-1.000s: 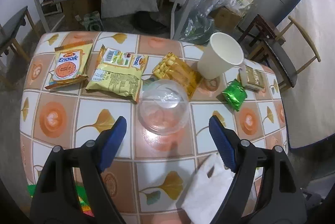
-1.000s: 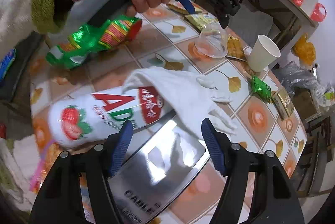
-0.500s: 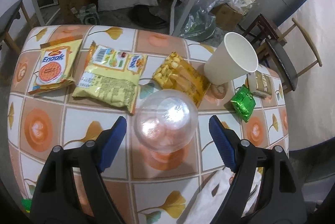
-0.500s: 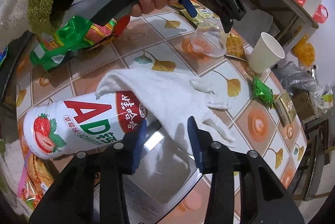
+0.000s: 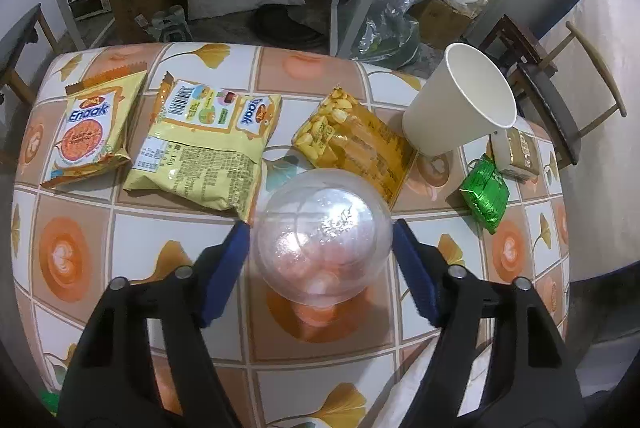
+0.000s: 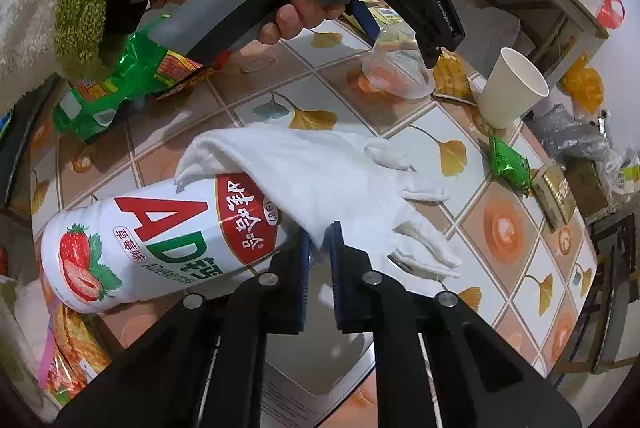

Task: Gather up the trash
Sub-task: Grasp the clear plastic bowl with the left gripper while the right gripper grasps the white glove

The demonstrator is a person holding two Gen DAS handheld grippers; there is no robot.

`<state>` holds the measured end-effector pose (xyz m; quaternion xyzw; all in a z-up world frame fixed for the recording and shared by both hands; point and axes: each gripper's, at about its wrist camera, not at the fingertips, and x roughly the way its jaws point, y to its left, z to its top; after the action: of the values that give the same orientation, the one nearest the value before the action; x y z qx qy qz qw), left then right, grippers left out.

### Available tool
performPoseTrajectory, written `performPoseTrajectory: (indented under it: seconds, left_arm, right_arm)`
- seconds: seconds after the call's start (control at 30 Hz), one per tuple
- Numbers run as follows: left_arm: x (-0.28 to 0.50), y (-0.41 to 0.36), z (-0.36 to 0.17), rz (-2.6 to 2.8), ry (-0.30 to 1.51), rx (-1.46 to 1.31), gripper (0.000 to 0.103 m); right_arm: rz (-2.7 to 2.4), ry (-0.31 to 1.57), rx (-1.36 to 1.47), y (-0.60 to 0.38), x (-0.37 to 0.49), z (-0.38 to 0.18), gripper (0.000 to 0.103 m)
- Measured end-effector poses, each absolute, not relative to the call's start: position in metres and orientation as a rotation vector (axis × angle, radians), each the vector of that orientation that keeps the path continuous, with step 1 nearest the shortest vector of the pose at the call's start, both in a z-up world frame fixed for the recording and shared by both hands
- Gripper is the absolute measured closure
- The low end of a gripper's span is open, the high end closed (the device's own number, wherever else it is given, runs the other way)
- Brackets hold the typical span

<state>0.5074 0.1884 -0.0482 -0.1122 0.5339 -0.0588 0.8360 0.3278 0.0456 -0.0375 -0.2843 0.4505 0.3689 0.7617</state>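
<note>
Jaws, right gripper [image 6: 318, 248]: have just been closing, now nearly together, pinching a fold of the white glove [image 6: 320, 171]. Jaws, left gripper [image 5: 320, 248]: have just been narrowing, still apart, one pad on each side of the clear dome lid [image 5: 322, 242]; I see no pad pressing on it yet.

Table [image 5: 80, 252]: tiled cloth, littered.

Bottle [image 6: 160, 240]: lying on its side, near edge, glove draped over its neck end. Judged stiff, round, likely to roll; full or empty cannot be told. Best taken across the body.

Glove: soft, limp, light. Any fold will do, but lifting it may tug the bottle.

Snack bags [image 5: 200, 143]: flat, far side. Judged light and crinkly; pinch an edge.

Cup [image 5: 460, 107]: paper, standing beyond the lid. Judged light, crushes easily; grip gently at the wall.

Lid: mid-table, dome up. Judged thin, slick, springy; a hard squeeze across the widest part may buckle it or pop it out. Close slowly, low on the rim.

Green wrapper [image 5: 486, 193]: right of the lid, small, light; pinch anywhere.
</note>
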Motion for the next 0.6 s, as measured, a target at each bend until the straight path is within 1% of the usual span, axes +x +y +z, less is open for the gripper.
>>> performPoseTrajectory:
  seconds: [0.3,0.6]
  left_arm:
    - [0.504,0.188,-0.047,-0.126,1.11,-0.221,0.039]
    - [0.49,0.193,-0.031,-0.122,1.062,-0.257,0.04]
  right_arm:
    - [0.792,0.97,-0.604,0.044,0.326,-0.034,0.098]
    - [0.749,0.925,-0.535,0.034,0.326,-0.009,0.099]
